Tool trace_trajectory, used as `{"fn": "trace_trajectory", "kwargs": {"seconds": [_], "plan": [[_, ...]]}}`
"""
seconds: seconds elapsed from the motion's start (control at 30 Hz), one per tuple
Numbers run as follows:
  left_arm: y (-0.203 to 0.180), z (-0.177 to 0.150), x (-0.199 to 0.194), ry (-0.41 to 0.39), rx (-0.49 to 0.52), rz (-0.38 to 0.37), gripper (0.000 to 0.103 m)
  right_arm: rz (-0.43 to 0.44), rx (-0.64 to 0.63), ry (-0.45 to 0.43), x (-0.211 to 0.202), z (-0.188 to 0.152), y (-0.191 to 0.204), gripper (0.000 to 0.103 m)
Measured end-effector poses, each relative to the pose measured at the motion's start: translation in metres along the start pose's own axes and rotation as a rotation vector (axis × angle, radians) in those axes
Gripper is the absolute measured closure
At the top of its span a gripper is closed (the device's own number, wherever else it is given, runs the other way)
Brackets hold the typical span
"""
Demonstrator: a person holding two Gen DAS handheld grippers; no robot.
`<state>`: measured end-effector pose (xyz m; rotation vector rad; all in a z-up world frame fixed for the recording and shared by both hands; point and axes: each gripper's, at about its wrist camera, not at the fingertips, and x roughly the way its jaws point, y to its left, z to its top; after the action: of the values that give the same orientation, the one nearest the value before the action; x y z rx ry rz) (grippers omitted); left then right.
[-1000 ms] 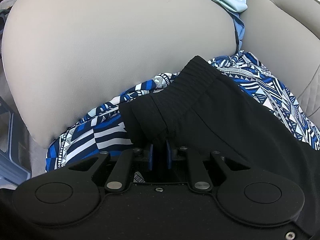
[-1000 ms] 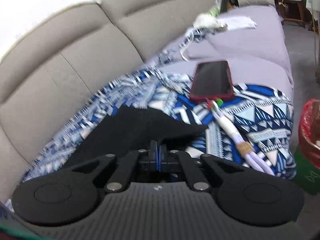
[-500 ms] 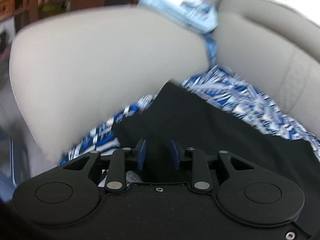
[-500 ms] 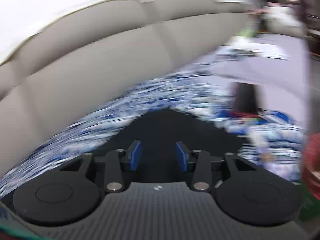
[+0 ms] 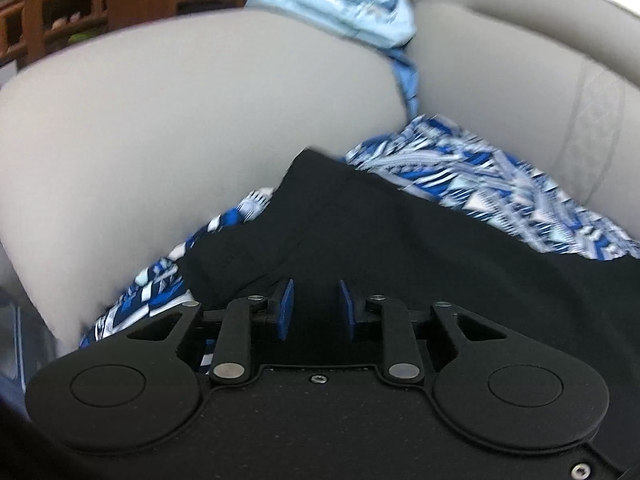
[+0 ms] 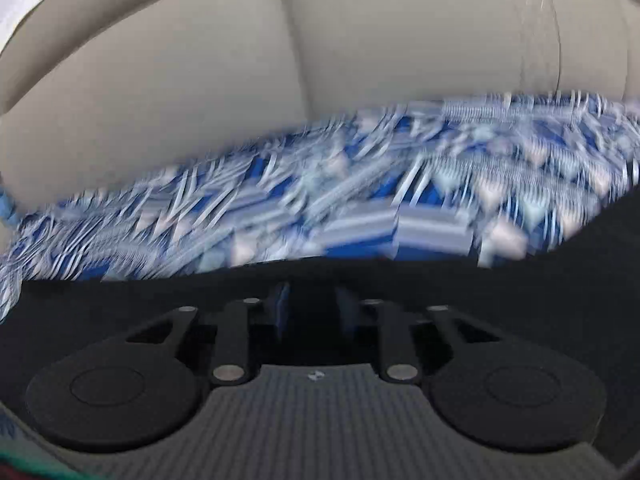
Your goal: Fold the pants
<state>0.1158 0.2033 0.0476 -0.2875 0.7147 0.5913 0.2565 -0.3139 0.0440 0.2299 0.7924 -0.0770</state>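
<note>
- The black pants (image 5: 420, 248) are lying flat on a blue patterned blanket (image 5: 472, 172) over the sofa seat, apparently so folds can be laid evenly.
- The left tool (image 5: 316, 306) is being held over the pants, parted, with nothing gripped.
- The right tool (image 6: 310, 308) is likewise being held apart and empty above the pants' edge.
- The sofa armrest (image 5: 180, 128) is crowding the left side; nothing else is obstructing.

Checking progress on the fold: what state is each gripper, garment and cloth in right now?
left gripper: open, over the pants, holding nothing
right gripper: open, empty
black pants: lying released on the patterned cover
blue patterned cover: spread over the sofa seat
light blue cloth: crumpled on the sofa arm
</note>
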Motion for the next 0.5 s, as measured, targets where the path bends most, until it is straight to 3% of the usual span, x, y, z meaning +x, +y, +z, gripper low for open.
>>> {"fn": "trace_trajectory", "kwargs": {"seconds": [0.07, 0.1, 0.13, 0.2, 0.27, 0.3, 0.33, 0.4, 0.5], "plan": [[0.009, -0.003, 0.010, 0.022, -0.032, 0.007, 0.079, -0.225, -0.005, -0.028, 0.016, 0.021, -0.007, 0.070], [0.011, -0.005, 0.011, 0.013, -0.043, 0.000, 0.079, -0.335, 0.008, -0.037, 0.019, 0.031, -0.012, 0.079], [0.012, -0.005, 0.012, 0.007, -0.037, -0.001, 0.079, -0.360, 0.036, -0.063, 0.015, 0.036, -0.016, 0.078], [0.010, -0.007, 0.013, -0.004, -0.020, 0.001, 0.079, -0.228, 0.088, -0.118, -0.005, 0.036, -0.020, 0.079], [0.009, -0.008, 0.013, -0.014, -0.012, 0.005, 0.079, -0.094, 0.071, -0.123, -0.017, 0.030, -0.009, 0.073], [0.009, -0.009, 0.014, -0.017, -0.011, 0.007, 0.079, 0.003, 0.034, -0.111, -0.024, 0.023, 0.001, 0.058], [0.009, -0.007, 0.014, -0.020, -0.013, 0.006, 0.079, 0.082, -0.008, -0.099, -0.025, 0.019, 0.015, 0.049], [0.009, -0.009, 0.013, -0.029, -0.012, 0.008, 0.079, 0.228, -0.095, -0.073, -0.032, 0.005, 0.042, 0.045], [0.008, -0.009, 0.010, -0.034, -0.017, 0.012, 0.079, 0.373, -0.222, -0.030, -0.037, -0.020, 0.100, 0.041]]}}
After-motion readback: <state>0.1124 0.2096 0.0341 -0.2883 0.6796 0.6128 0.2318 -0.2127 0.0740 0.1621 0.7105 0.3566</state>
